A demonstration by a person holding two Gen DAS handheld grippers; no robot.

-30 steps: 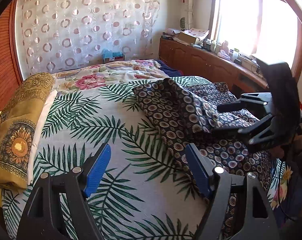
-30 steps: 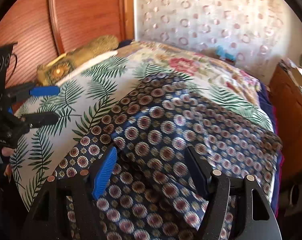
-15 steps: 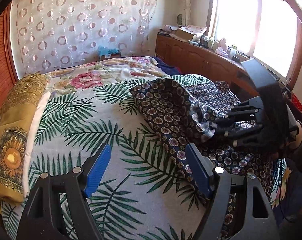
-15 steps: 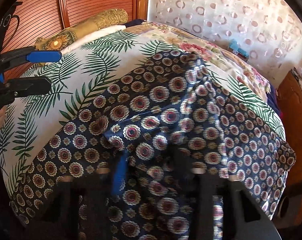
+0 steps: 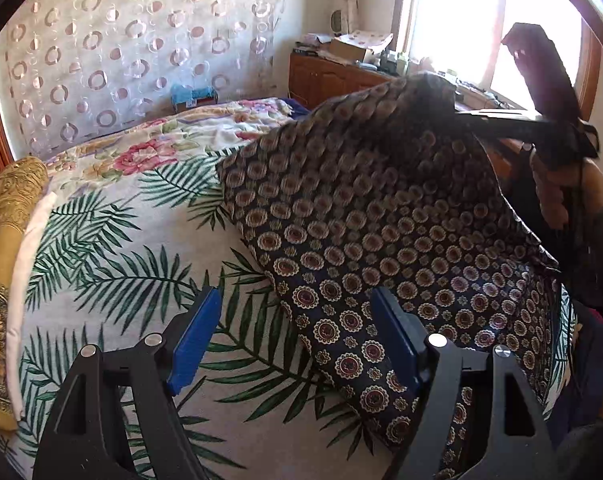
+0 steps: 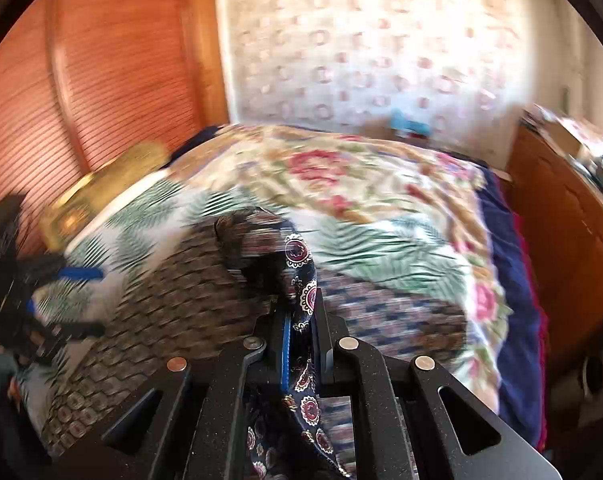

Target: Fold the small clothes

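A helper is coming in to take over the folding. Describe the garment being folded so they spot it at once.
Start at the bed with the white, green palm-leaf sheet. On its window side lies the navy garment, printed all over with small round medallions; one edge is lifted, pinched in the right gripper. The bedding around it carries leaves or pink flowers, and the yellow pillow a sunflower; only the garment is dark.

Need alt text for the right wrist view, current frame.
The right gripper is closing on a fold of navy medallion-print cloth, lifting it above a bed with leaf and floral covers. The left gripper shows at the left edge, blurred.
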